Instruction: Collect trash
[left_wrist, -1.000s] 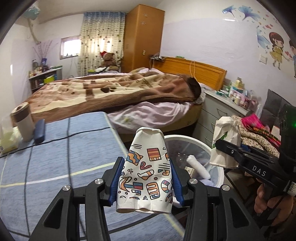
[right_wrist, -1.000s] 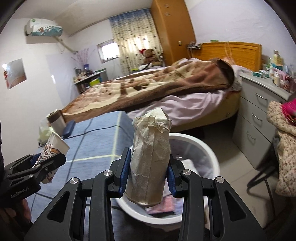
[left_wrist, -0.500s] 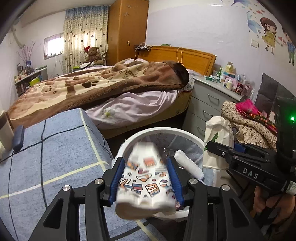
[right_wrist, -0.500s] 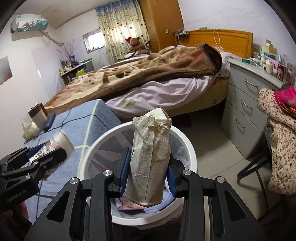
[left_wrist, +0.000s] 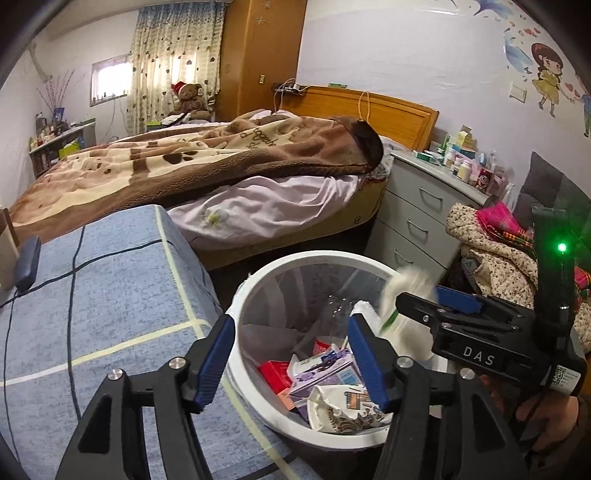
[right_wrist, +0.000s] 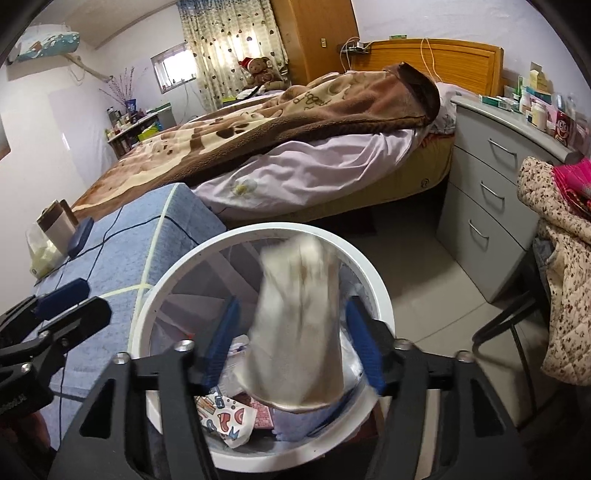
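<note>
A white round trash bin (left_wrist: 258, 280) (right_wrist: 147, 317) stands beside the blue-covered table, holding several boxes and wrappers. My left gripper (left_wrist: 291, 360) is open and empty above the bin. The patterned paper cup (left_wrist: 347, 406) (right_wrist: 225, 417) lies inside the bin. My right gripper (right_wrist: 293, 341) is open over the bin. The crumpled beige paper bag (right_wrist: 299, 328) is blurred between its jaws, loose and falling; it also shows in the left wrist view (left_wrist: 402, 295). The right gripper (left_wrist: 439, 299) shows at the right of the left wrist view.
The blue-covered table (left_wrist: 110, 295) lies left of the bin, with a cable, a dark case (left_wrist: 27, 264) and a cup (right_wrist: 55, 225). A bed (left_wrist: 221, 162) lies behind. A grey drawer unit (left_wrist: 417, 221) and a chair with clothes (right_wrist: 554, 266) stand at right.
Both grippers opened over the bin. The patterned cup dropped from the left gripper into the bin. The paper bag slipped from the right gripper's hold and is falling.
</note>
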